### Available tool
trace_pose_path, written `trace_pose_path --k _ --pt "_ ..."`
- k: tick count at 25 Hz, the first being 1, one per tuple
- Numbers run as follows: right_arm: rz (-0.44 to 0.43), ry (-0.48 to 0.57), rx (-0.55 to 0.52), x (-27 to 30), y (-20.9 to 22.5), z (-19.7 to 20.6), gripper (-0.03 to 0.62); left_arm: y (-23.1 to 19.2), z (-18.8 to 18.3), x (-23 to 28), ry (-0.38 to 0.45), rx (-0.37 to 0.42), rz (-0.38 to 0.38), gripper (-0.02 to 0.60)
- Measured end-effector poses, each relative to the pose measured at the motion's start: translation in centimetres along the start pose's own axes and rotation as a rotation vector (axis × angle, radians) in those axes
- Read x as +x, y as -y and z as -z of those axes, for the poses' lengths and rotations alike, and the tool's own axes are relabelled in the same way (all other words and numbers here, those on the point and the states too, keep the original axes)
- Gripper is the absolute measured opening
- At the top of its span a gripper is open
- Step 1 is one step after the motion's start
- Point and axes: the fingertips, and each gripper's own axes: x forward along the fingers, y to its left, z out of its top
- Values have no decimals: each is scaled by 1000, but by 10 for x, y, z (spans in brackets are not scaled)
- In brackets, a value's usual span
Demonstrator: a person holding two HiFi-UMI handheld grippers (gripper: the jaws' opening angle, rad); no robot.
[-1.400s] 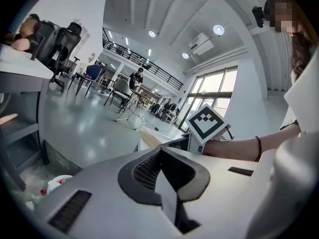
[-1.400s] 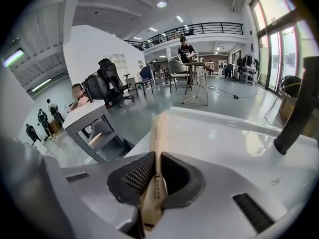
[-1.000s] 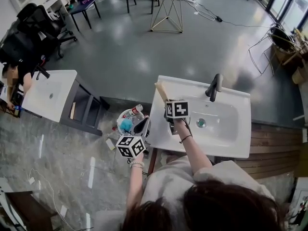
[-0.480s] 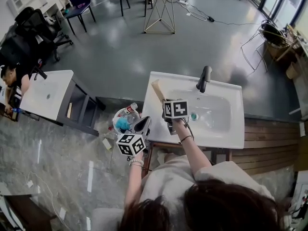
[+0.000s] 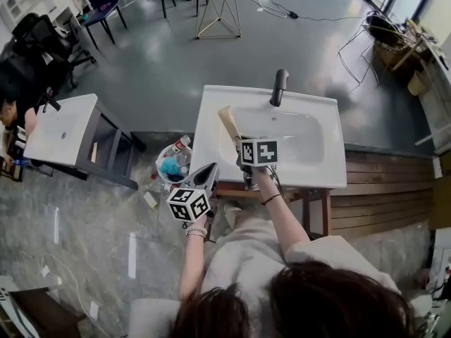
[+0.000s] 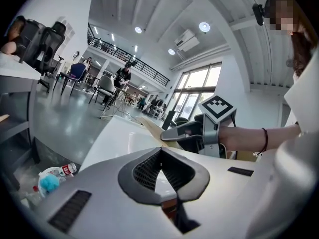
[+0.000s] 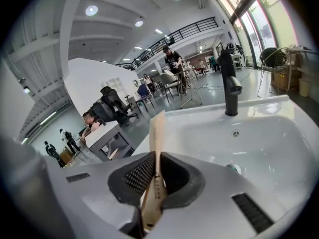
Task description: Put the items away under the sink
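My right gripper [image 5: 244, 162] is shut on a flat tan strip [image 5: 229, 124] that sticks up and forward over the left front part of the white sink [image 5: 310, 167]. In the right gripper view the tan strip [image 7: 157, 128] stands clamped between the pads of the right gripper [image 7: 157, 156], with the black tap [image 7: 229, 83] beyond. My left gripper [image 5: 206, 176] hangs lower, by the sink's front left corner, its tips together and nothing between them. The left gripper view shows the left gripper [image 6: 160, 152], with the right gripper [image 6: 172, 133] ahead of it.
A small round bin [image 5: 173, 166] with a bottle and a blue thing stands on the floor left of the sink. A second white vanity [image 5: 60, 129] is further left, with a person [image 5: 10, 108] beside it. Wooden boards [image 5: 380, 189] lie right of the sink.
Both grippers have drawn back from the basin toward the sink's front edge, the right one still holding the tan strip. The head view has shifted with them.
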Motion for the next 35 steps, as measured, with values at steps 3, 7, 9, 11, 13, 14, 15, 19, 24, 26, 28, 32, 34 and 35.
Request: trace_pose_path --k 3,7,9,11,13,14,15,19,24,26,28,32,34,35 --pt "-3 17 8 -23 -1 13 44 16 10 -8 -7 9 13 2" --pt "9 33 22 -50 0 34 44 36 25 -19 -26 27 42 2" --pt "10 39 24 -60 1 42 44 46 31 -21 -37 35 58 2" --pt "11 41 26 -70 0 50 44 55 36 -25 -45 41 73 2" --pt "13 45 31 -80 1 56 44 65 41 -27 -52 48 87 2" --pt "13 49 31 -83 1 57 44 68 42 -27 -55 52 94 2" --pt "12 52 29 -86 1 58 44 71 44 -27 -59 56 99 2" --pt "6 63 28 -91 -2 62 44 78 49 -31 -75 71 110 2" --pt "-31 70 7 -93 -17 66 44 79 48 -39 -70 85 94 2" --pt "-43 72 -3 -96 -22 71 44 81 51 -42 -70 87 90 2" --pt "-51 68 -13 -102 -26 79 44 83 55 -46 -67 81 84 2" --pt "-41 46 -14 -119 -25 98 44 93 59 -56 -61 70 72 2" --pt "-46 47 -6 -128 -26 107 44 101 63 -61 -62 72 74 2" --pt "-50 51 -3 -133 -28 110 44 105 65 -64 -61 75 76 2"
